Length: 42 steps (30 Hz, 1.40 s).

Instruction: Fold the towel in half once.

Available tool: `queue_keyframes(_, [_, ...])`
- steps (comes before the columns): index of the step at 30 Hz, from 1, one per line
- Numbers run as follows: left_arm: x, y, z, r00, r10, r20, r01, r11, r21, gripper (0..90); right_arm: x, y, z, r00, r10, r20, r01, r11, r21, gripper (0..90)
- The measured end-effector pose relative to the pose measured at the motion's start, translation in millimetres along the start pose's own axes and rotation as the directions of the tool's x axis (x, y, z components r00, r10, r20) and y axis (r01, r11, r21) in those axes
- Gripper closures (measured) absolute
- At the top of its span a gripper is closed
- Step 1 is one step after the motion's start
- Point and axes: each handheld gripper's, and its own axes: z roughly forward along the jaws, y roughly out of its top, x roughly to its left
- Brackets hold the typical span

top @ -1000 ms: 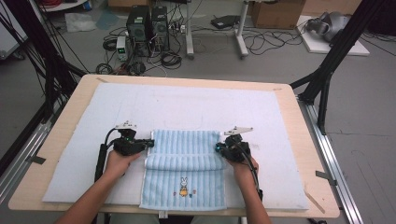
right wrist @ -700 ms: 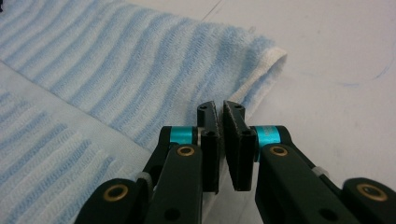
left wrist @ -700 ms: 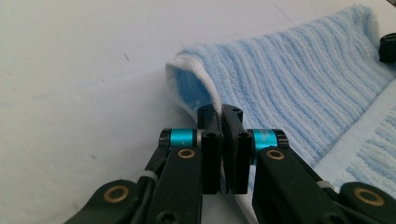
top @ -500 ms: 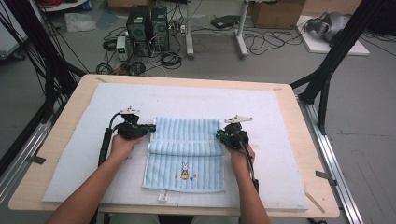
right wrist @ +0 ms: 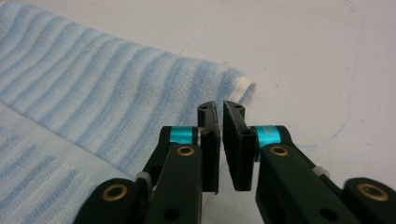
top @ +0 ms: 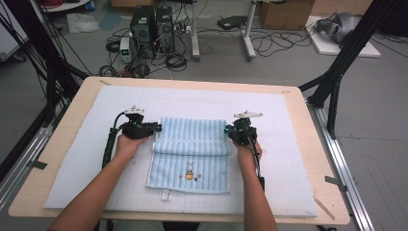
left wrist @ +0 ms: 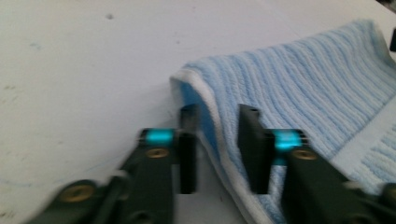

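Here we are over the table, covered by a white mat, and in the middle of that mat lies the light blue striped towel, small bunny motif facing up on the near half. Its far portion is doubled over, leaving a rolled fold across the width.

The left tongs sit at the left end of that fold, the right tongs at the right end, a hand behind each. In the left gripper view, the left tongs are spread, jaws apart with the towel's white-bound edge standing between them, not squeezed. In the right gripper view, the right tongs are nearly pressed together, a thin slit left, and I cannot tell whether any cloth sits in it; the towel's corner lies just beyond the tips.

My read: this is a fold in progress, with the two ends being set down or re-gripped. To do it well, both sides should act as a pair. If the fold goes further, each jaw set should take both layers at the hem, close to the corner, then travel level and at equal pace so the edge stays straight. If releasing, open fully and back straight out, so the pads don't drag the terry loops and skew the fold.
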Motion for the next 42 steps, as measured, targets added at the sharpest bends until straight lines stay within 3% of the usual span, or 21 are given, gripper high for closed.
queue_keyframes(2, [1.9, -1.1, -5.5, 0.9999, 0.001, 0.016, -0.001, 1.0, -0.005, 55.2, 0.4, 0.0, -1.8, 1.0, 0.003, 0.001, -0.003, 1.0, 0.0, 77.5])
queue_keyframes(5, [-1.6, -4.3, -14.1, 0.9977, 0.05, 0.046, -0.049, 0.9982, -0.034, 55.5, 0.7, -0.2, -7.7, 0.9998, 0.009, -0.015, -0.009, 1.0, -0.013, 73.3])
queue_keyframes(9, [-7.9, -3.6, -22.8, 0.9907, 0.086, 0.106, -0.082, 0.9957, -0.043, 55.9, 0.0, -3.2, -14.8, 0.9966, 0.025, -0.079, -0.026, 0.999, -0.018, 68.8])
queue_keyframes(14, [-18.7, -5.7, -29.4, 0.9805, 0.107, 0.164, -0.1, 0.9935, -0.054, 58.0, -0.6, -10.5, -20.8, 0.9932, 0.034, -0.111, -0.036, 0.999, -0.012, 68.3])
queue_keyframes(19, [-20.7, -17.0, -29.8, 0.978, 0.086, 0.19, -0.088, 0.9962, 0.001, 61.4, 0.3, -16.3, -24.0, 0.9818, 0.026, -0.188, -0.025, 1.0, 0.01, 66.7])
queue_keyframes(21, [-23.8, -19.4, -28.8, 0.9735, 0.088, 0.211, -0.097, 0.9946, 0.035, 61.3, 1.8, -18.6, -22.5, 0.9744, 0.025, -0.223, -0.017, 0.999, 0.041, 64.4])
queue_keyframes(24, [-34.1, -22.4, -27.7, 0.9707, 0.148, 0.189, -0.164, 0.9838, 0.072, 62.2, 1.9, -24.3, -17.7, 0.9729, 0.03, -0.229, -0.01, 0.996, 0.089, 63.8])
queue_keyframes(27, [-40.3, -29.3, -26.6, 0.9639, 0.211, 0.162, -0.228, 0.9688, 0.096, 75.8, 0.8, -30.3, -18.1, 0.9719, 0.033, -0.233, -0.011, 0.996, 0.093, 75.9])
queue_keyframes(28, [-40.8, -31.1, -27.6, 0.9629, 0.22, 0.157, -0.235, 0.9683, 0.085, 83.2, 0.3, -31.5, -19.1, 0.9714, 0.032, -0.235, -0.01, 0.996, 0.092, 79.9])
queue_keyframes(30, [-40.8, -32.3, -30.1, 0.9641, 0.217, 0.153, -0.23, 0.9709, 0.068, 86.8, 1.8, -32.3, -21.6, 0.9732, 0.009, -0.23, 0.012, 0.996, 0.09, 82.2])
queue_keyframes(35, [-38.7, -31.8, -41.8, 0.9666, 0.208, 0.15, -0.211, 0.9775, 0.002, 89.0, 9.9, -29.4, -29.9, 0.9778, -0.051, -0.203, 0.064, 0.996, 0.058, 82.6])
queue_keyframes(38, [-36.4, -31.7, -50.1, 0.9679, 0.192, 0.162, -0.19, 0.9814, -0.031, 89.1, 11.9, -29.6, -37.5, 0.9769, -0.057, -0.206, 0.065, 0.997, 0.033, 82.6])
queue_keyframes(42, [-36.7, -36.9, -54.3, 0.9645, 0.198, 0.175, -0.193, 0.9803, -0.044, 89.3, 13.7, -34.9, -48.1, 0.9726, -0.06, -0.225, 0.062, 0.998, 0.004, 82.5])
